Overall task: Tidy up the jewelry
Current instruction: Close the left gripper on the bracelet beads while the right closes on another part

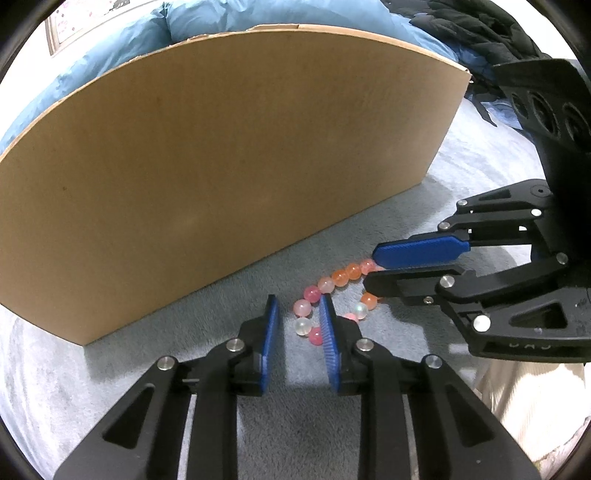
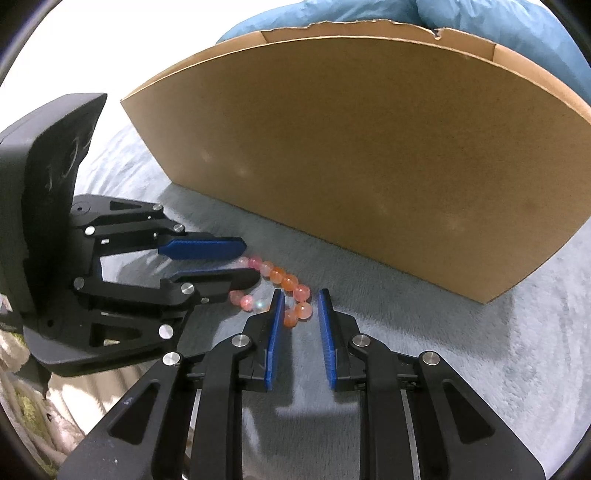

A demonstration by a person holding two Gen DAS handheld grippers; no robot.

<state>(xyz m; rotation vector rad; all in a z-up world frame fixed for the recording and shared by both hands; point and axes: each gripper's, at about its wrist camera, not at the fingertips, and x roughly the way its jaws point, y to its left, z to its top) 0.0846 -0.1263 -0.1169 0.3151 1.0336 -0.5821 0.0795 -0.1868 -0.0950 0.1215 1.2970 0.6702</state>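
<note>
We see glossy translucent beads [image 1: 334, 291] on a matt, plushy grey cloth [image 1: 184, 354], beside a smooth matt cardboard box [image 1: 221, 155] filling the upper frame.

One beaded bracelet [image 1: 334, 291] [image 2: 280, 284] lies on the grey blanket [image 1: 229, 306] [image 2: 443, 350]. In the left wrist view about eleven of its beads show: roughly four orange, some five pink and two clear, with others hidden behind the fingers, so the full count cannot be told. One cardboard box [image 1: 221, 162] [image 2: 369, 155] stands behind it. Two grippers are in view, the left gripper [image 1: 298, 321] [image 2: 248, 262] and the right gripper [image 1: 369, 268] [image 2: 300, 308], each with two jaws faced with blue pads, four pads in all. One blue pillow or duvet [image 1: 122, 48] [image 2: 517, 33] sits beyond the box, and one dark garment [image 1: 472, 26] is at the upper right of the left wrist view.
</note>
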